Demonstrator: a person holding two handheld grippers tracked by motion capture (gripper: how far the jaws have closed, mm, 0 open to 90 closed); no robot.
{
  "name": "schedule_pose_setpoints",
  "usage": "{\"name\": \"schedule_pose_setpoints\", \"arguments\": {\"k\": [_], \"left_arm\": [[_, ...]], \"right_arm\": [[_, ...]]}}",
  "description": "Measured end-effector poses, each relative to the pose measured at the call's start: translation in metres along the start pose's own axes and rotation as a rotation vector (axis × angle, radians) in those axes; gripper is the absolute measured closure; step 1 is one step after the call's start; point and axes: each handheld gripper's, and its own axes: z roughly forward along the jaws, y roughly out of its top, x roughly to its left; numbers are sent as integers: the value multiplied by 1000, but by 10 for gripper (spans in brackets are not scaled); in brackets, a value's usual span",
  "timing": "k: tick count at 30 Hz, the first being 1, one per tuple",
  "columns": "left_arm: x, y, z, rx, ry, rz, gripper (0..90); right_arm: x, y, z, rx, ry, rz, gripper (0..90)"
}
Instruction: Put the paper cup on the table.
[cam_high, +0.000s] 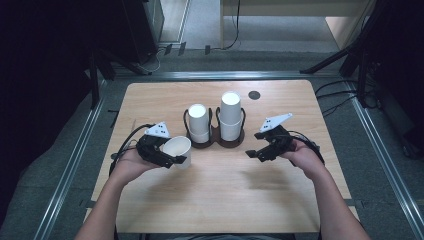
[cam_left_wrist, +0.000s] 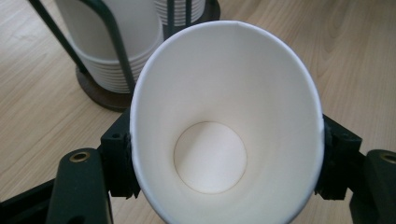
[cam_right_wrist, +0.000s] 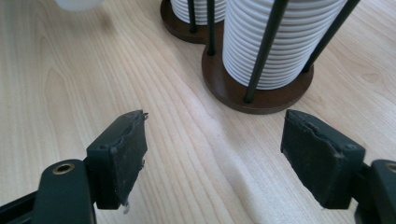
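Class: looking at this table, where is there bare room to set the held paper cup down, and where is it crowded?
Bare wood lies along the near table edge between the forearms, and between the left gripper holding the paper cup and the open right gripper. The far corners also look free. The middle is crowded by the cup holder with its two stacks.

cup: the single white paper cup (cam_left_wrist: 227, 126) in my left claw (cam_high: 170, 159), plain, empty, unmarked inside
grip: my two black jaws press its wall from either side, just under the rim
shape: its rim is squeezed slightly oval
pose: tilted, mouth turned back towards my camera, round flat bottom in plain sight
place: just left of and a little nearer me than the cup holder (cam_high: 216, 138), apart from its stacks
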Motion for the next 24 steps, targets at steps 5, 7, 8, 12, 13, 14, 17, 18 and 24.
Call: {"name": "schedule_pose_setpoints", "arguments": {"k": [5, 7, 8, 12, 13, 14, 17, 18, 24], "left_arm": [[7, -5, -3, 3, 18, -20, 270], [10, -6, -4, -1, 22, -28, 270], [12, -7, -4, -2, 26, -35, 270], [20, -10, -7, -3, 48, -55, 270], [22, -10, -8, -7, 63, -58, 270], [24, -11, -8, -10, 68, -65, 270], [32, -13, -10, -20, 81, -87, 270], [35, -14, -10, -21, 85, -94, 270], [49, -16, -11, -10, 117, -119, 270]], "right_arm": [[-4, -1, 2, 12, -9, 10, 230], [-5, -1, 3, 14, -11, 10, 230], [-5, -1, 2, 14, -11, 11, 230], [-5, -2, 3, 14, -11, 13, 230], [-6, -3, 3, 14, -12, 12, 230], [-6, -4, 3, 17, -14, 14, 230], [-6, -5, 3, 28, -23, 9, 230], [-6, -6, 3, 28, -23, 10, 230], [-5, -7, 3, 31, -26, 10, 230]]}}
